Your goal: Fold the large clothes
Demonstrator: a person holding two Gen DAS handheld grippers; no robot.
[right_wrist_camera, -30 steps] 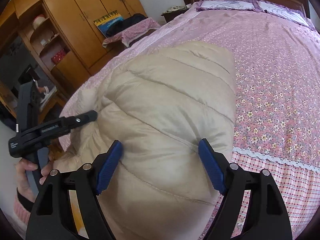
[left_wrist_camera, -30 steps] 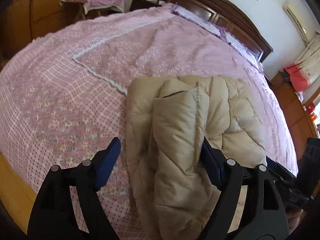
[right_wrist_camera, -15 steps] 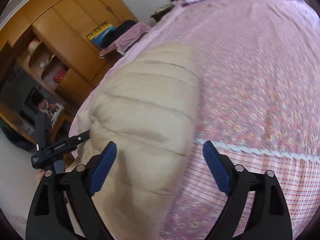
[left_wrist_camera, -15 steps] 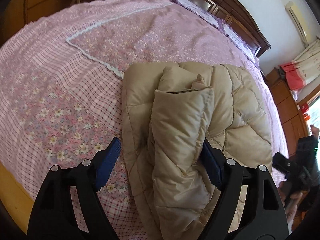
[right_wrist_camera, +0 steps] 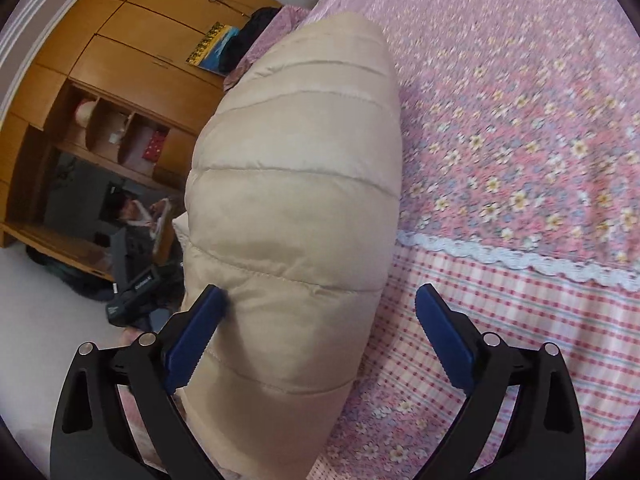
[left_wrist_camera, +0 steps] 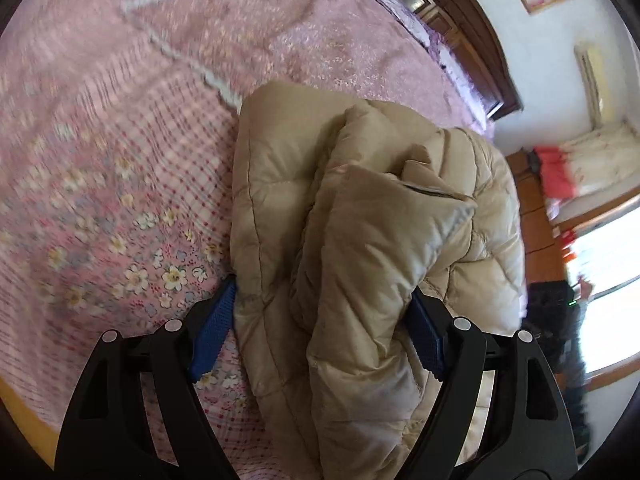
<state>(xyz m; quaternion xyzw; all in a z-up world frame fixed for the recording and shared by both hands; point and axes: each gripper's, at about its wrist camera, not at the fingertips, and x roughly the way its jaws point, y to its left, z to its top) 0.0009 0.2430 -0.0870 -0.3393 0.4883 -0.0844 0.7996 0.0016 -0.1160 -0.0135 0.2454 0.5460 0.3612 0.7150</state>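
A beige quilted puffer jacket (left_wrist_camera: 360,220) lies folded into a thick bundle on the pink floral bedspread (left_wrist_camera: 120,160), near the bed's edge. My left gripper (left_wrist_camera: 322,288) straddles one end of the bundle with its jaws wide. The right pad is against the fabric and only the tip of the left pad touches it. From the other side, my right gripper (right_wrist_camera: 320,289) is opening its jaws. Its left pad brushes the jacket (right_wrist_camera: 296,160), and its right pad hangs free over the checked border of the bedspread (right_wrist_camera: 520,120).
A dark wooden headboard (left_wrist_camera: 460,12) closes the far end of the bed. A wooden wardrobe with open shelves (right_wrist_camera: 120,60) stands beyond the bed's side. A bright window (left_wrist_camera: 600,260) is at the right. The left gripper's body (right_wrist_camera: 132,296) shows past the jacket.
The right gripper's jaws have spread and let go of the jacket, and its view has swung right. The left gripper has dropped lower and closer over the bundle.
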